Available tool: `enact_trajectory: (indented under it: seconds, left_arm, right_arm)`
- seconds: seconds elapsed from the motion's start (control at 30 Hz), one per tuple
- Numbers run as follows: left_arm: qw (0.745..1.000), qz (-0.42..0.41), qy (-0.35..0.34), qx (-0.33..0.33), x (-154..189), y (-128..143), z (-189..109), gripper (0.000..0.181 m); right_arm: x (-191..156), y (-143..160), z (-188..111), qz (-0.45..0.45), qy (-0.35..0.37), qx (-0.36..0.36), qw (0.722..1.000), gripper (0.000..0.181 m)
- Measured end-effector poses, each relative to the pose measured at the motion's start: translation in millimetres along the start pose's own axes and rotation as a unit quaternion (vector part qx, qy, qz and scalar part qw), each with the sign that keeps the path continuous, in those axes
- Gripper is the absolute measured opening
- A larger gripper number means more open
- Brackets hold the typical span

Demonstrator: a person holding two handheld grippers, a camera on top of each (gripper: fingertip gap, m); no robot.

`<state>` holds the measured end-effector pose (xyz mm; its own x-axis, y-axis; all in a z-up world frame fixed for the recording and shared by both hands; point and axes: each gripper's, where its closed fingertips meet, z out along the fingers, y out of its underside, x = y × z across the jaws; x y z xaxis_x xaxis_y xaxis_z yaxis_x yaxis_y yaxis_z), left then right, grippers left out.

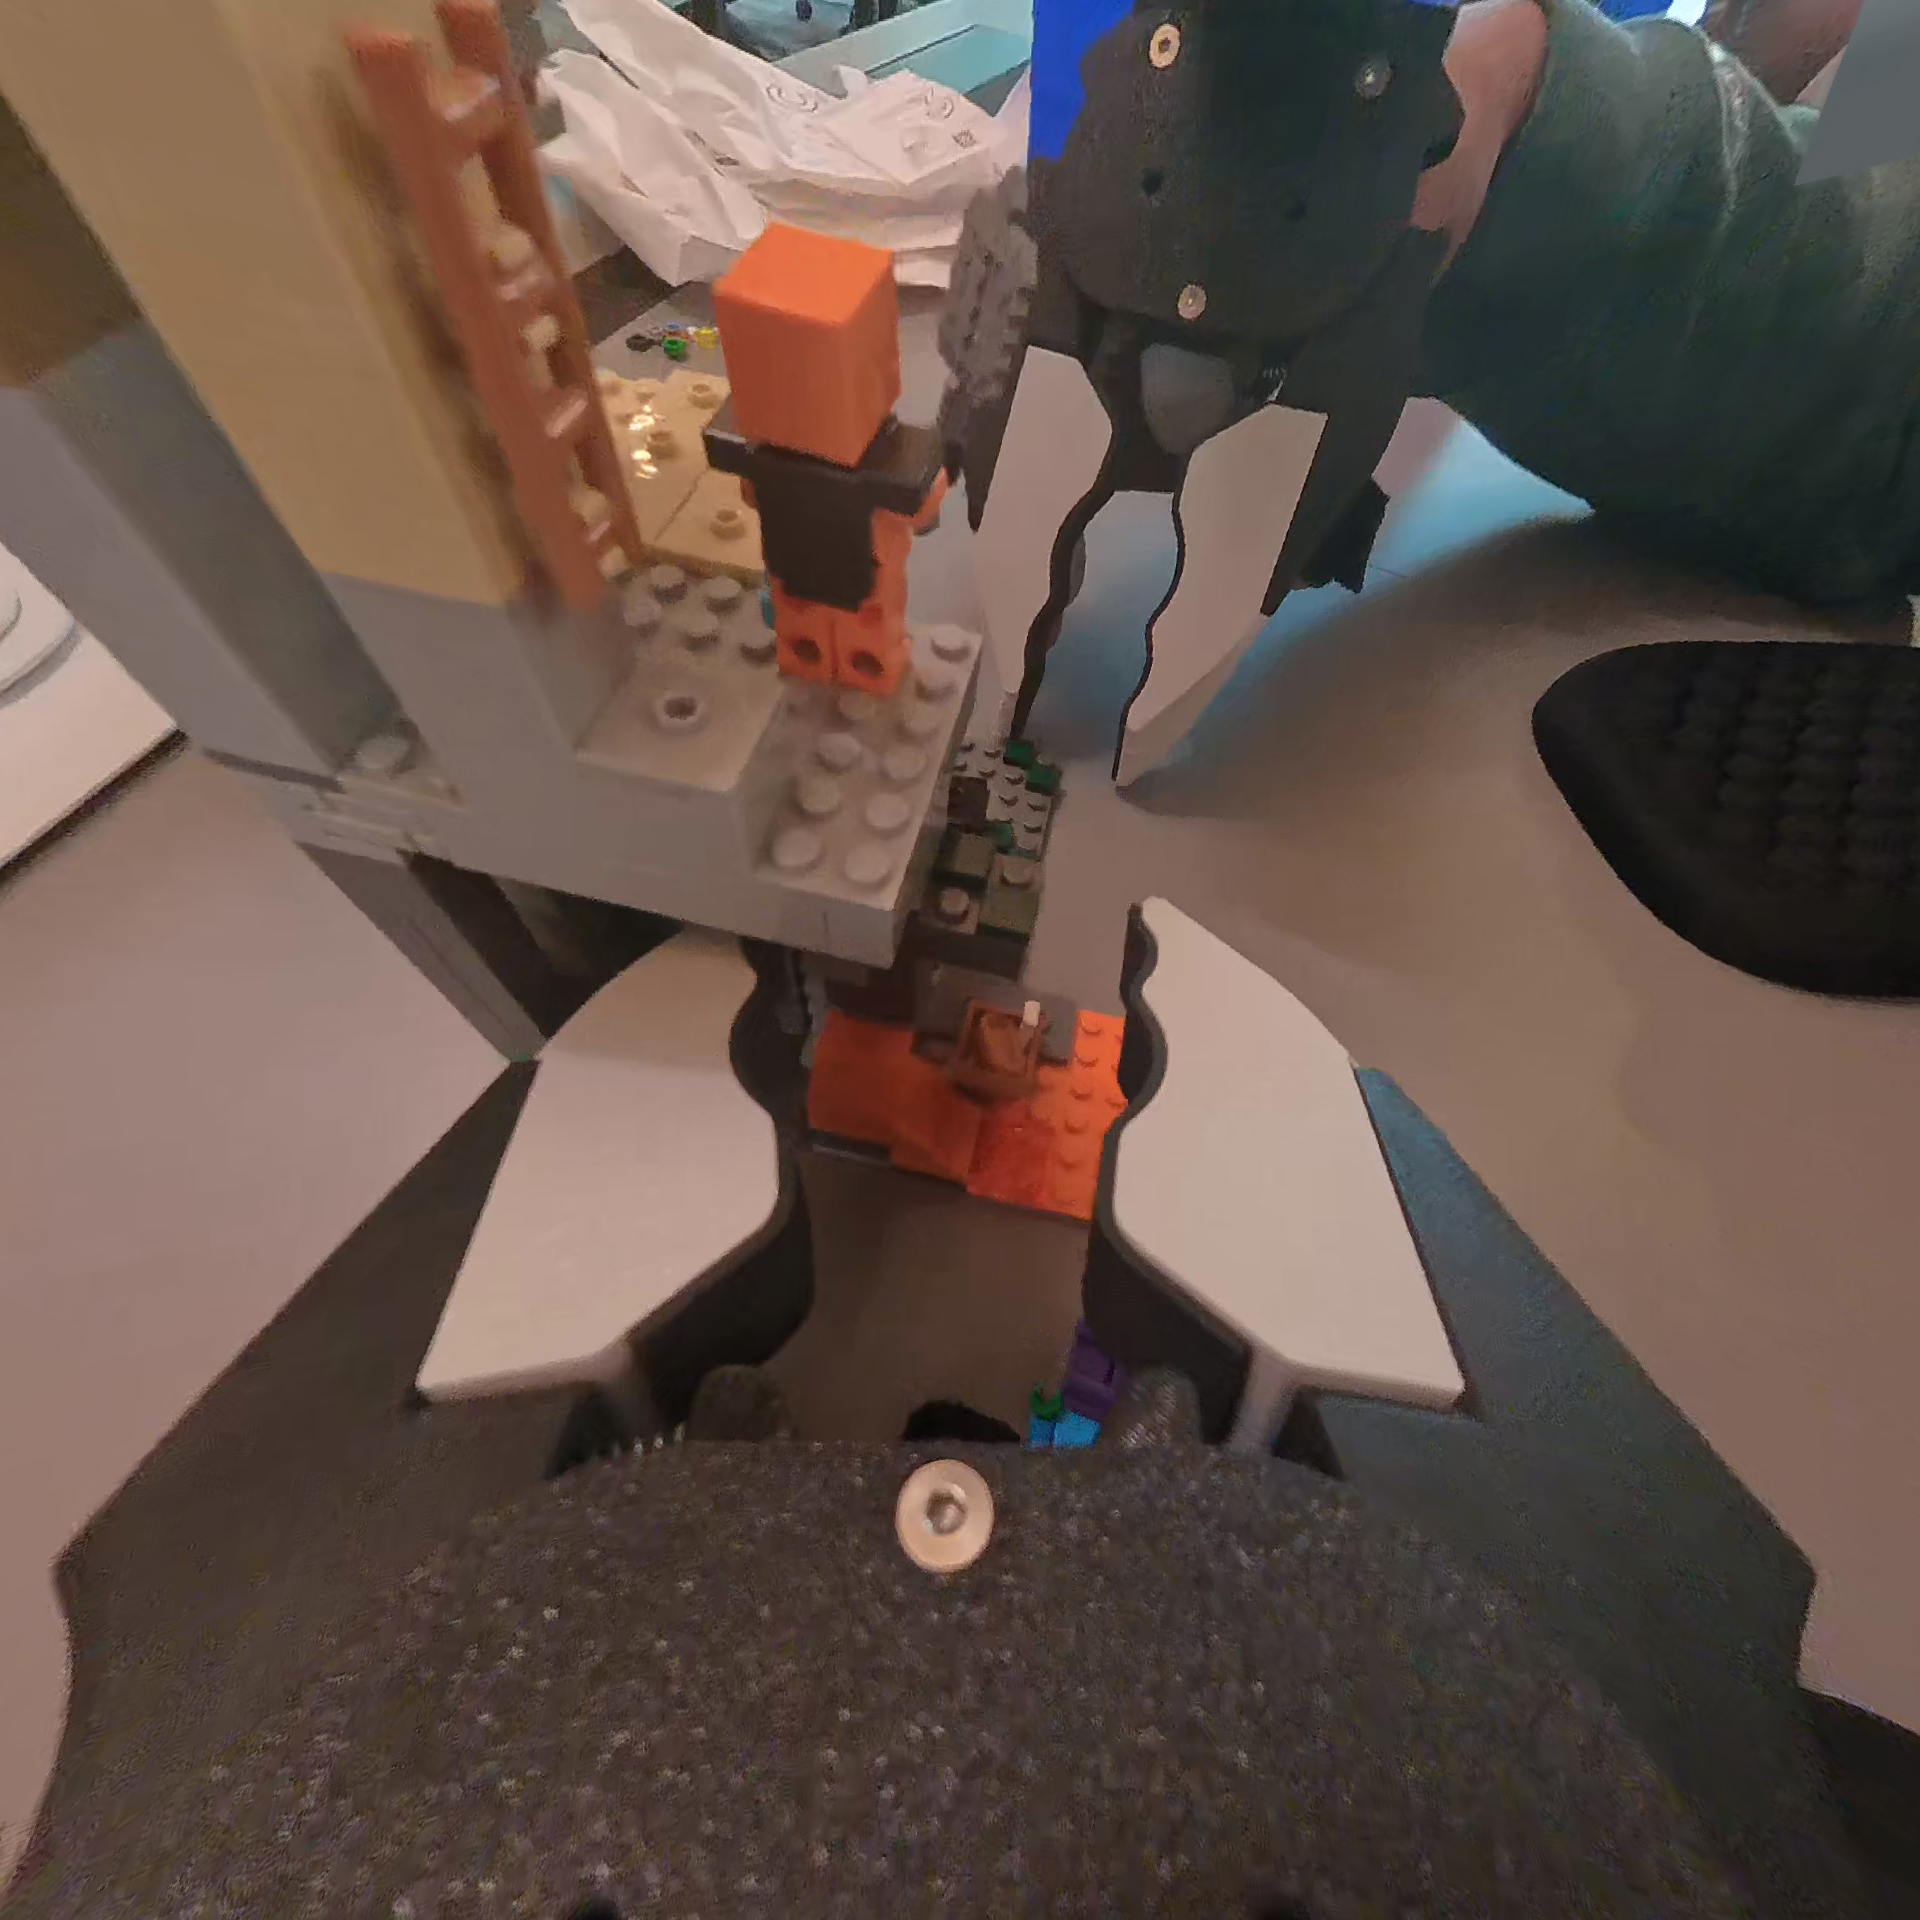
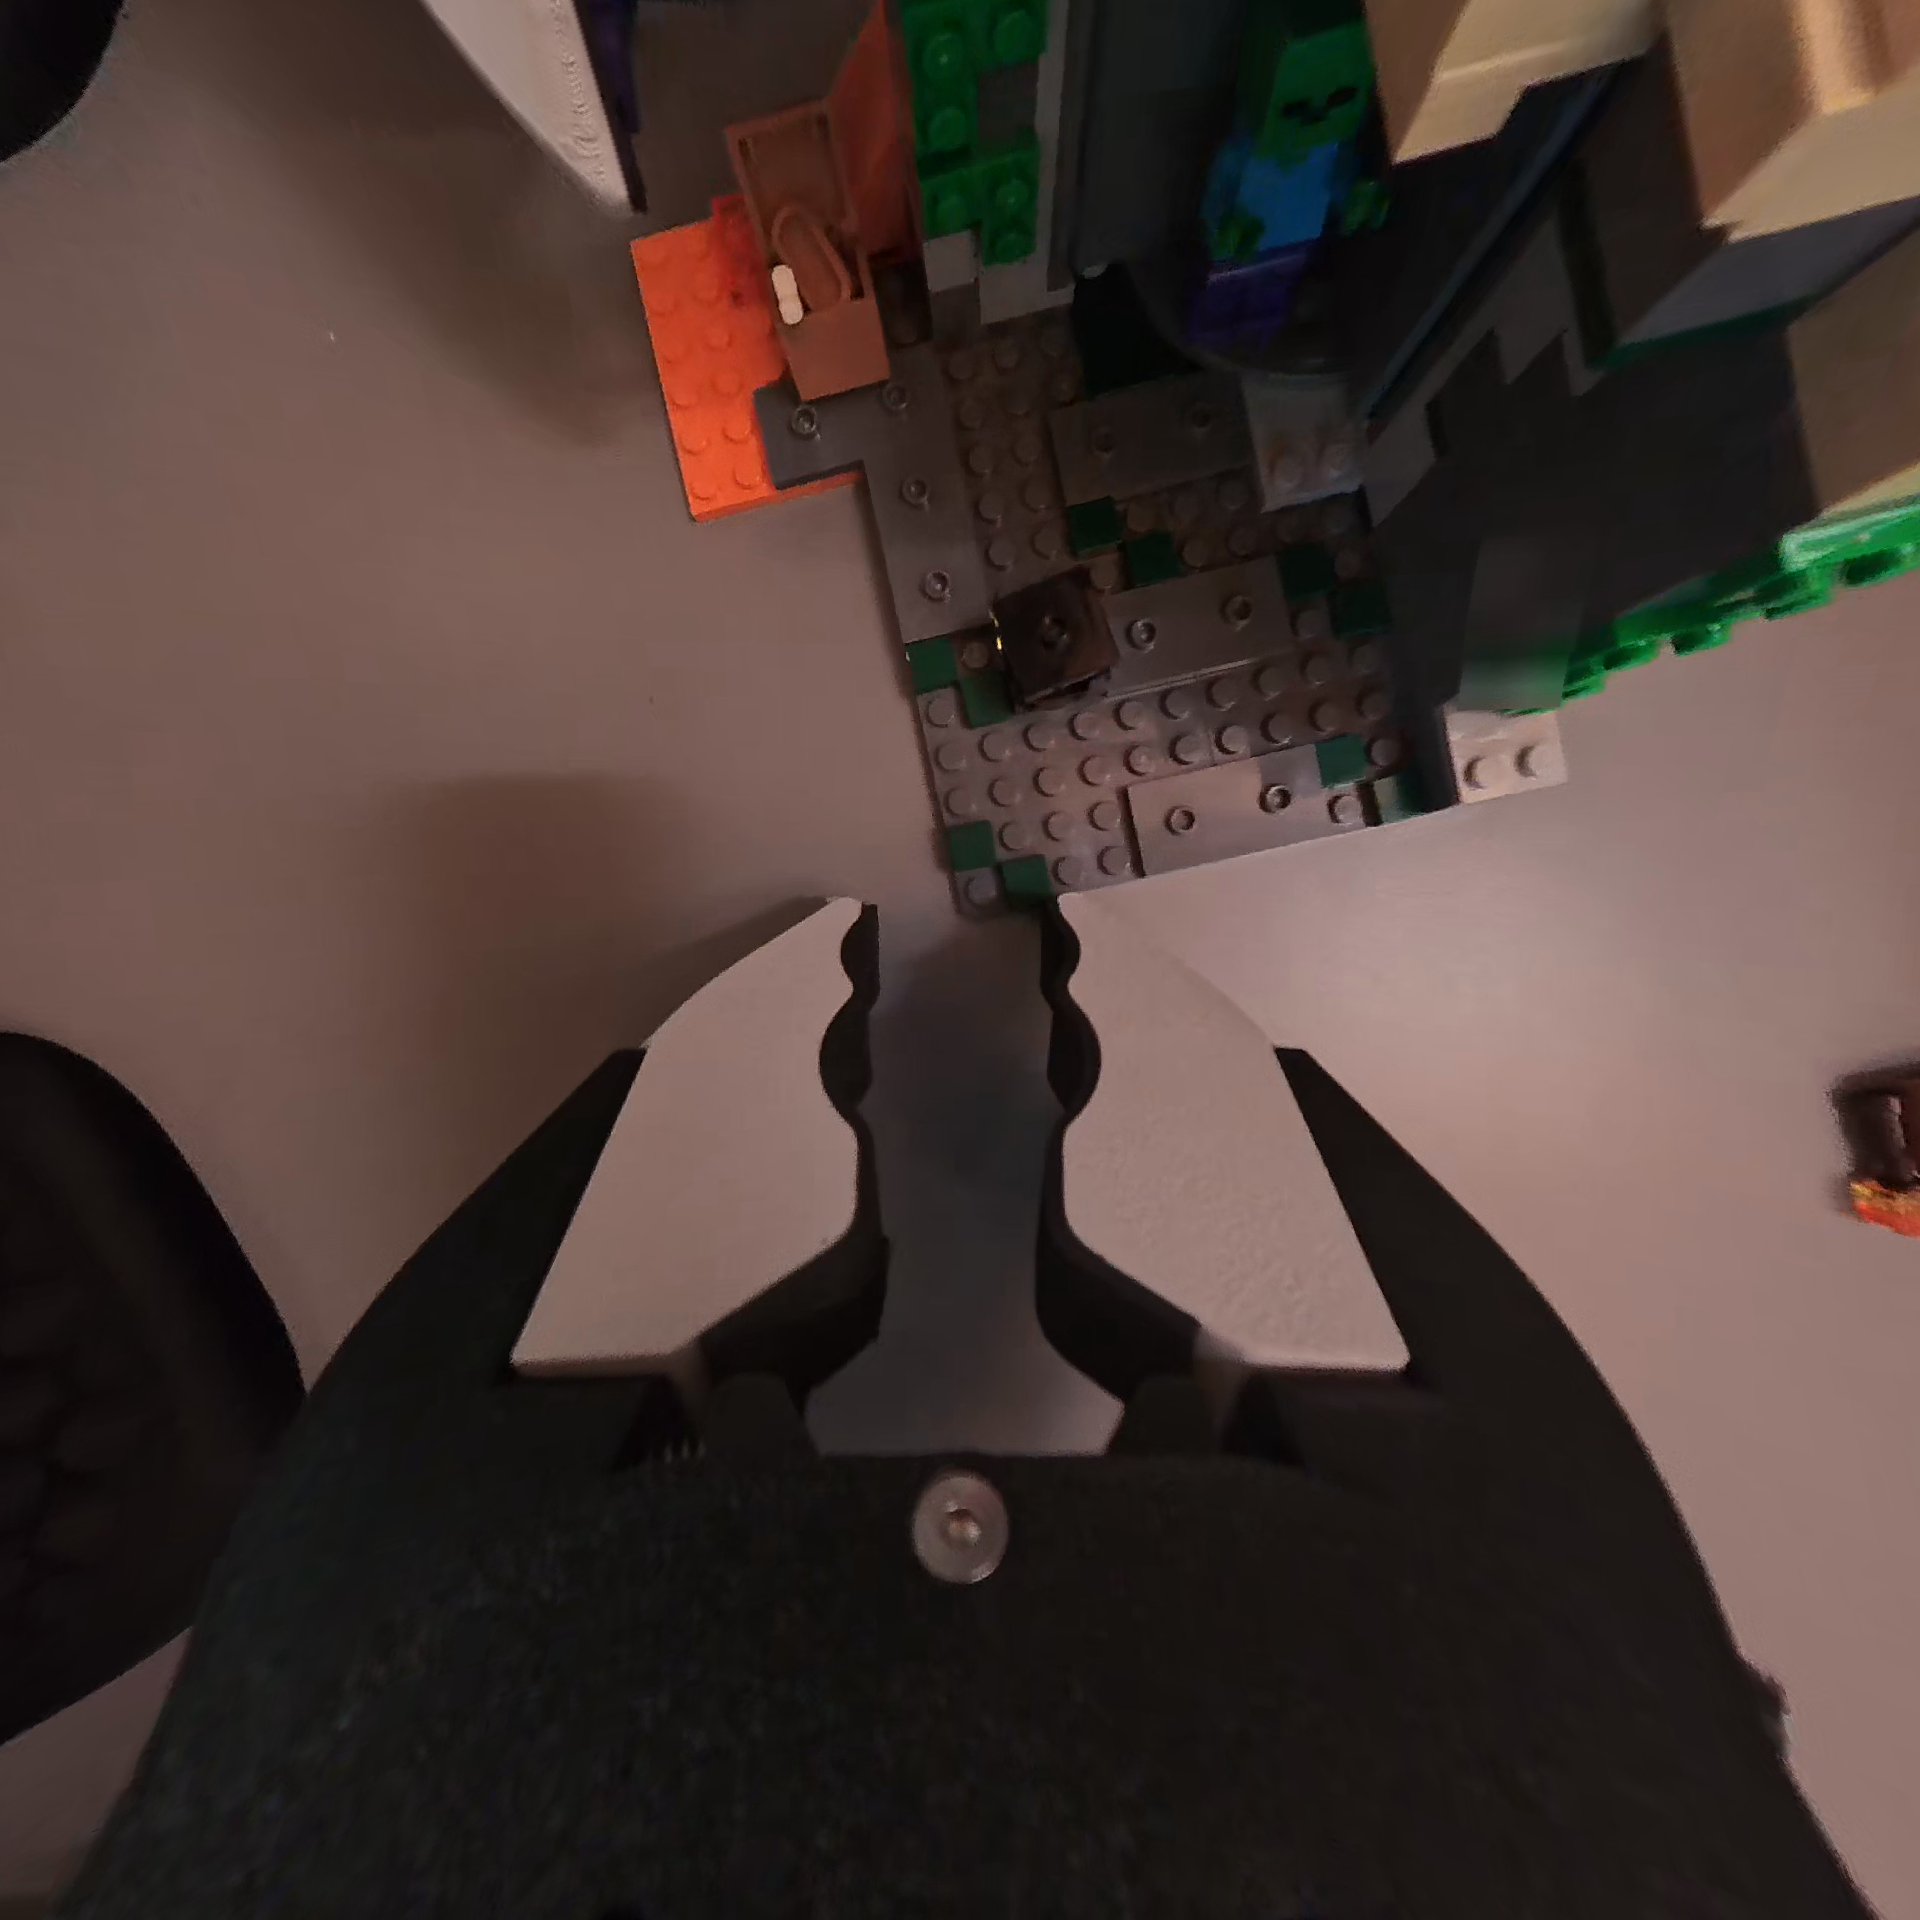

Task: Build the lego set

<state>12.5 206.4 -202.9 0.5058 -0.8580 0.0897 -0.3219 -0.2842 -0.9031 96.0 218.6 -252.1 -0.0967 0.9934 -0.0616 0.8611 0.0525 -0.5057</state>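
Both grippers open, right gripper (image 2: 956,914) just before lego build (image 2: 1143,665)

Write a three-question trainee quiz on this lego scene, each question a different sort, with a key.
1. True or false: the orange figure stands on the grey studded platform.
2. Multiple choice: the right gripper holds A) a green brick, B) nothing, C) the ladder.
3. Fill in: the brown chest sits beside the ___ flat plate.

Key:
1. True.
2. B: its jaws are apart with only table between them.
3. Orange.

The left gripper is also open and empty.
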Motion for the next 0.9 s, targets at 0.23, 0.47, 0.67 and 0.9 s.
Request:
enact_trajectory:
  seconds: [0.23, 0.47, 0.67, 0.9]
  left_arm:
    - [1.000, -0.001, -0.010, -0.002, -2, -2, -14, 0.057]
    - [0.998, 0.001, -0.065, -0.024, -19, 4, -31, 0.055]
    - [0.998, -0.011, -0.044, -0.038, -24, 4, -13, 0.059]
    - [0.999, -0.011, -0.003, -0.039, -23, 1, 0, 0.059]
  right_arm:
    - [1, 1, -1, 0.001, -0.001, 0.001, 1.000, 0.030]
    - [33, -12, -28, 0.021, 0.054, 0.070, 0.996, 0.035]
    - [72, -47, -29, 0.026, 0.106, 0.170, 0.979, 0.052]
    - [77, -57, -19, 0.016, 0.100, 0.208, 0.973, 0.055]
